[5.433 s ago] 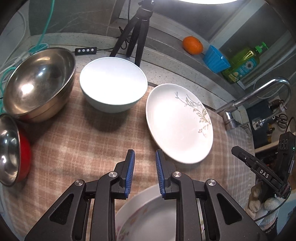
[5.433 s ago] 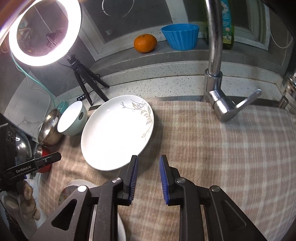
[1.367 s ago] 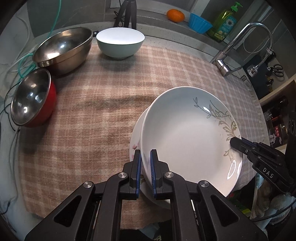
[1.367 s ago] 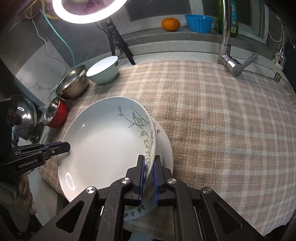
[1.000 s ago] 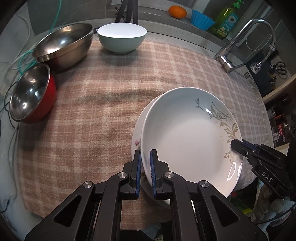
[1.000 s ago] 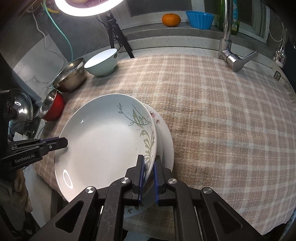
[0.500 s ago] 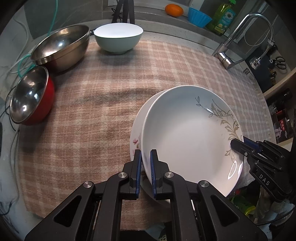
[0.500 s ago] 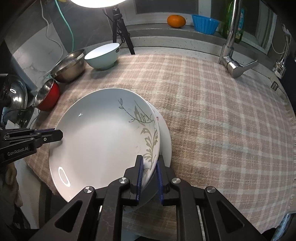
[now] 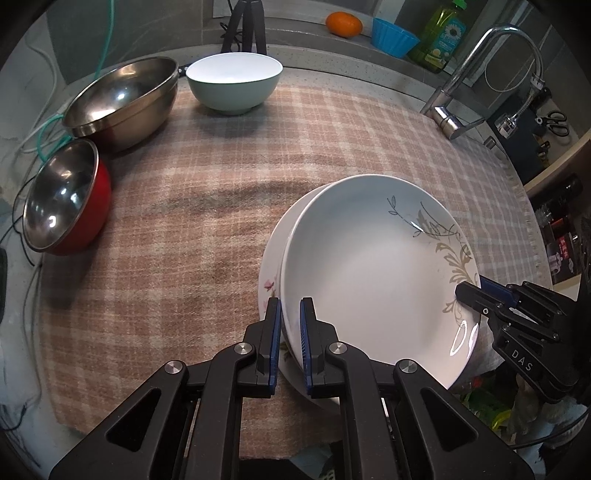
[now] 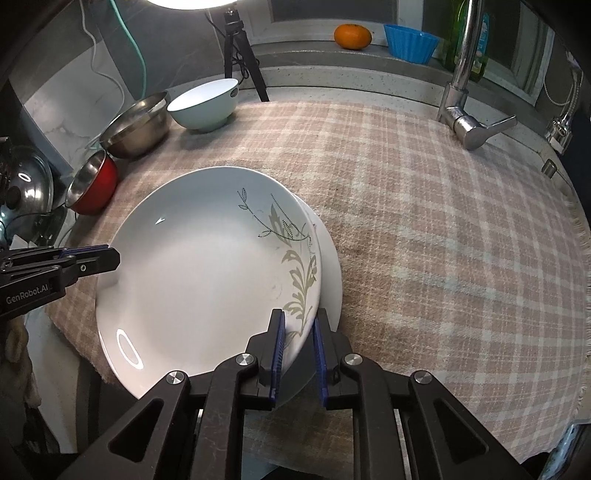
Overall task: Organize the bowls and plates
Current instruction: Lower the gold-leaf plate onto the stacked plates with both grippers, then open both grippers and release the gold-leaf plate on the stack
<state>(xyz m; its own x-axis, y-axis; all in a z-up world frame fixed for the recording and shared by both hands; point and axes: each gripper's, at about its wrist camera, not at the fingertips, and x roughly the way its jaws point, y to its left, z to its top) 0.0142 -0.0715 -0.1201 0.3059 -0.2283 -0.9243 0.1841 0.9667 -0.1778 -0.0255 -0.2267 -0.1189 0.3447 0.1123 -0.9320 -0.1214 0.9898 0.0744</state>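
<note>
A white plate with a grey leaf pattern point(image 9: 369, 273) point(image 10: 207, 273) rests on a second white plate with pink flowers point(image 9: 267, 273) point(image 10: 330, 266) at the near edge of the checked cloth. My left gripper point(image 9: 290, 328) straddles the leaf plate's left rim, its jaws slightly parted around it. My right gripper point(image 10: 298, 350) straddles the plate's right rim with a clear gap to both pads. A pale green bowl point(image 9: 234, 83) point(image 10: 203, 101), a large steel bowl point(image 9: 123, 103) point(image 10: 138, 125) and a red-sided steel bowl point(image 9: 64, 199) point(image 10: 92, 184) stand at the far left.
A faucet point(image 9: 476, 74) point(image 10: 465, 92) rises at the far right. An orange point(image 10: 352, 36), a blue cup point(image 10: 410, 41) and a soap bottle point(image 9: 441, 35) sit on the back ledge. A tripod point(image 10: 240, 55) stands behind the bowls. The cloth's edge lies under the plates.
Both grippers carried the leaf plate from the cloth's middle onto the flowered plate. In the last half second the right jaws have opened off the rim; the left jaws have loosened a little.
</note>
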